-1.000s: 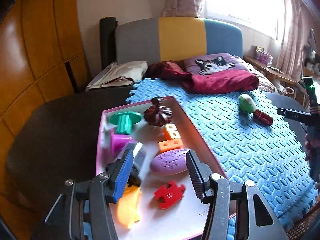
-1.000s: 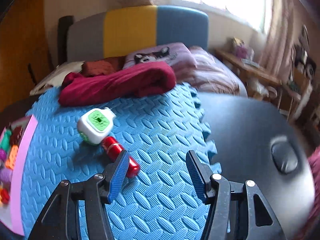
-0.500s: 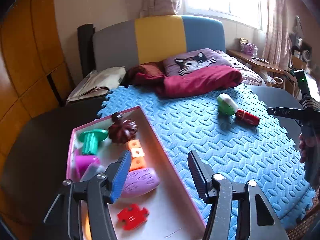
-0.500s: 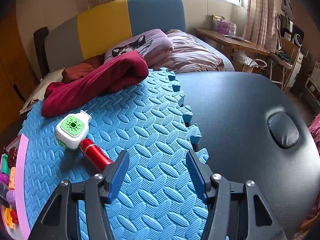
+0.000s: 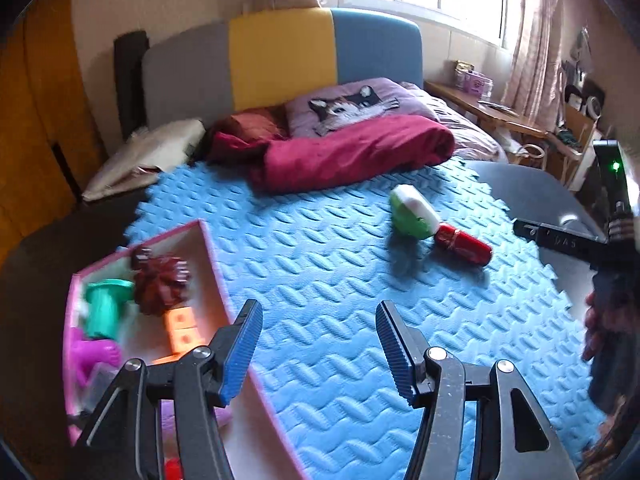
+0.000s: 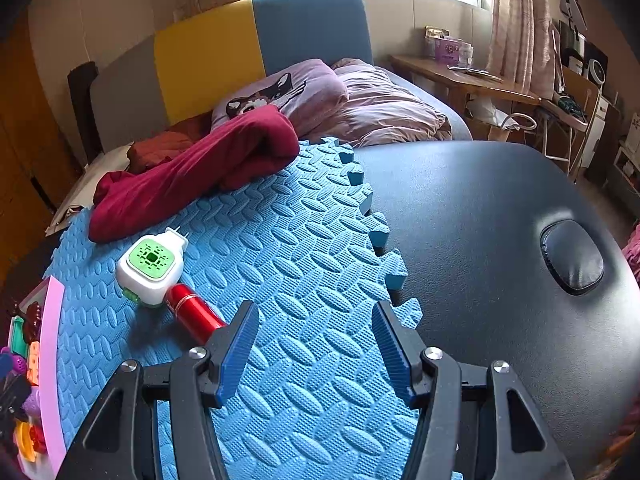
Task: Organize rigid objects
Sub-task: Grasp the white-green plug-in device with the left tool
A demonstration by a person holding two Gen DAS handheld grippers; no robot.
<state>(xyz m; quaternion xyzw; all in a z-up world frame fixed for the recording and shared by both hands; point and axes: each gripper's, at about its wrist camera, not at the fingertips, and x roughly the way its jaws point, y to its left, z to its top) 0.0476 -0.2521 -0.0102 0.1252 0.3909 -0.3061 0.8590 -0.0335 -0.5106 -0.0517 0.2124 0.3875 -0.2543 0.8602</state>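
Observation:
A white and green plug-in device point(image 5: 412, 212) point(image 6: 151, 266) and a red cylinder point(image 5: 462, 245) point(image 6: 192, 312) lie touching each other on the blue foam mat point(image 5: 320, 272) point(image 6: 304, 264). A pink-rimmed box point(image 5: 218, 276) point(image 6: 53, 320) at the mat's left edge holds several toys, among them a green spool point(image 5: 105, 308), a dark red flower piece point(image 5: 162, 282) and an orange block point(image 5: 182, 330). My left gripper point(image 5: 318, 344) is open and empty above the mat, just right of the box. My right gripper point(image 6: 314, 342) is open and empty, its left finger beside the red cylinder's end.
A dark red blanket point(image 5: 352, 152) point(image 6: 192, 172) and a cat pillow point(image 5: 352, 104) lie at the mat's far edge. The black padded table point(image 6: 500, 240) extends right of the mat. The right gripper's body point(image 5: 600, 248) shows at the left wrist view's right edge.
My left gripper has moved right, from over the box to over the mat. My right gripper has drawn back and turned right; the device and red cylinder now sit further left.

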